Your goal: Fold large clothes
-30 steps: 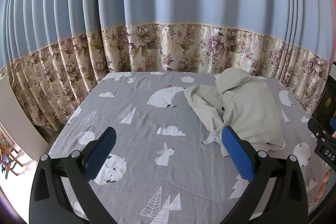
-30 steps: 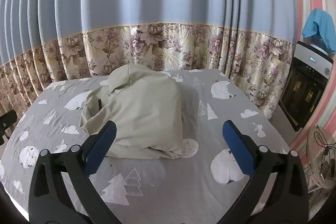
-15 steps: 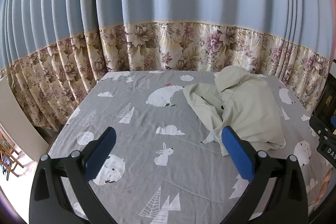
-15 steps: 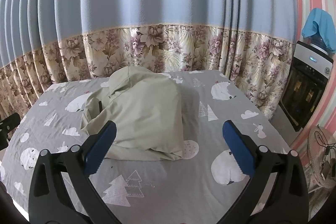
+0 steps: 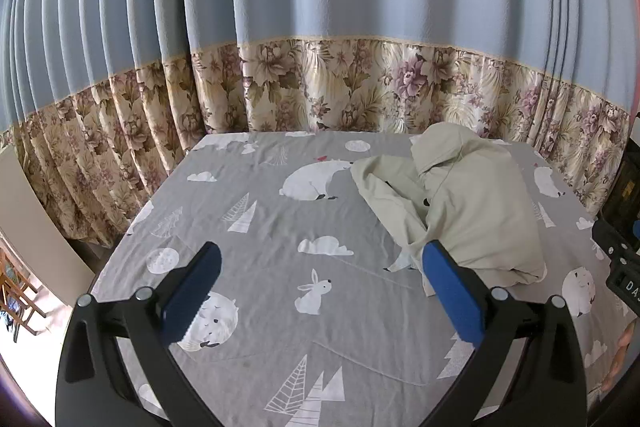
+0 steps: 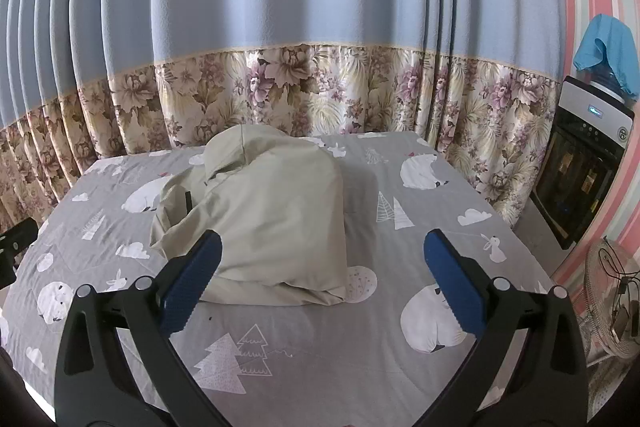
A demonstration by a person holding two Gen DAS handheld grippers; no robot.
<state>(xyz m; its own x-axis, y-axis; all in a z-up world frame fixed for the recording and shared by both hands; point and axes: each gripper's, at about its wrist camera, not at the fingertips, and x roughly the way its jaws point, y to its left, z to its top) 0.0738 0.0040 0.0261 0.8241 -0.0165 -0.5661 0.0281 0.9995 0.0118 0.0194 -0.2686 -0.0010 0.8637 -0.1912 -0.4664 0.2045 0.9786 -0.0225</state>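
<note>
Right wrist view shows a pale beige-green garment [image 6: 276, 227] lying in a loose, rounded heap on a bed covered by a grey sheet [image 6: 360, 355] printed with white bears, rabbits, trees and clouds. Its surface is smooth over the broad main panel and creased at the near edge, where the cloth is rolled under; a hood-like peak stands at the far end, and a rumpled sleeve or flap spreads to the left of the main panel. In the left wrist view the same garment [image 5: 476, 211] occupies the right half of the bed, with the flap extending toward the bed's centre. The long axis of the heap runs from the near edge of the bed toward the curtain [image 6: 304, 27], with the peak pointing at the curtain. The curtain, blue above and floral below, hangs directly behind the bed. A dark-fronted appliance [image 6: 580, 171] with a blue cloth [image 6: 608, 47] on top stands to the right of the bed, and a fan [image 6: 608, 291] is near it at floor level. The left gripper [image 5: 316, 291] and the right gripper [image 6: 320, 287] are both spread wide, holding nothing, above the sheet short of the garment. No object lies between either gripper and the garment.
</note>
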